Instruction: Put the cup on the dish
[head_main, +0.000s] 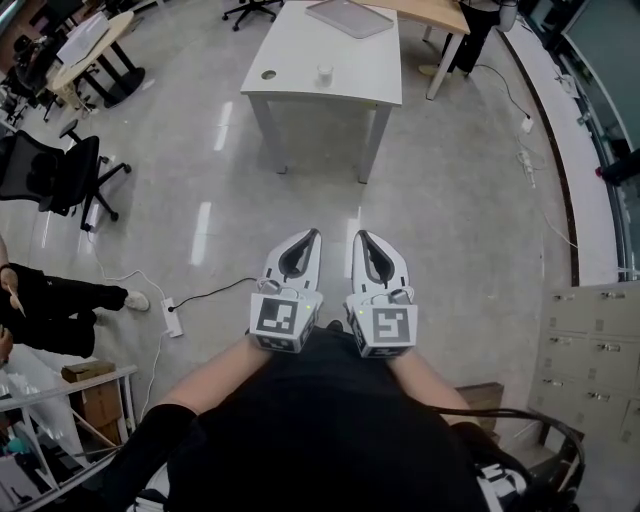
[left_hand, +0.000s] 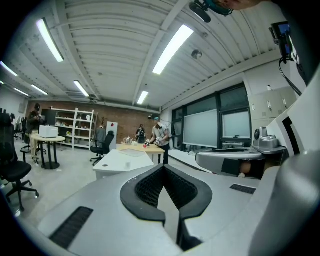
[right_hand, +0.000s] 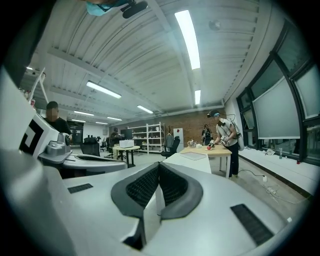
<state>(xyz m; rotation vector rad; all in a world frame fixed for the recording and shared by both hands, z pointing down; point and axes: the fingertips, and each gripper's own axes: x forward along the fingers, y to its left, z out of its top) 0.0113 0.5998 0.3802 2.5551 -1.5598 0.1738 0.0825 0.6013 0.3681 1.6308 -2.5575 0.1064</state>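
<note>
A small pale cup (head_main: 324, 73) stands on a white table (head_main: 300, 60) far ahead across the floor. A flat grey dish (head_main: 350, 17) lies on that table's far side. My left gripper (head_main: 312, 236) and right gripper (head_main: 360, 238) are held side by side close to my body, pointing toward the table, well short of it. Both are shut with nothing between the jaws. In the left gripper view the left gripper (left_hand: 162, 167) points at the white table (left_hand: 120, 159). In the right gripper view the right gripper (right_hand: 159, 165) has the dish (right_hand: 193, 155) beyond its tips.
A black office chair (head_main: 60, 170) and a seated person (head_main: 50, 300) are at the left, with a power strip and cable (head_main: 172, 318) on the floor. Grey drawer cabinets (head_main: 595, 340) stand at the right. A person (right_hand: 227, 137) works at a wooden table (head_main: 430, 12) behind the white one.
</note>
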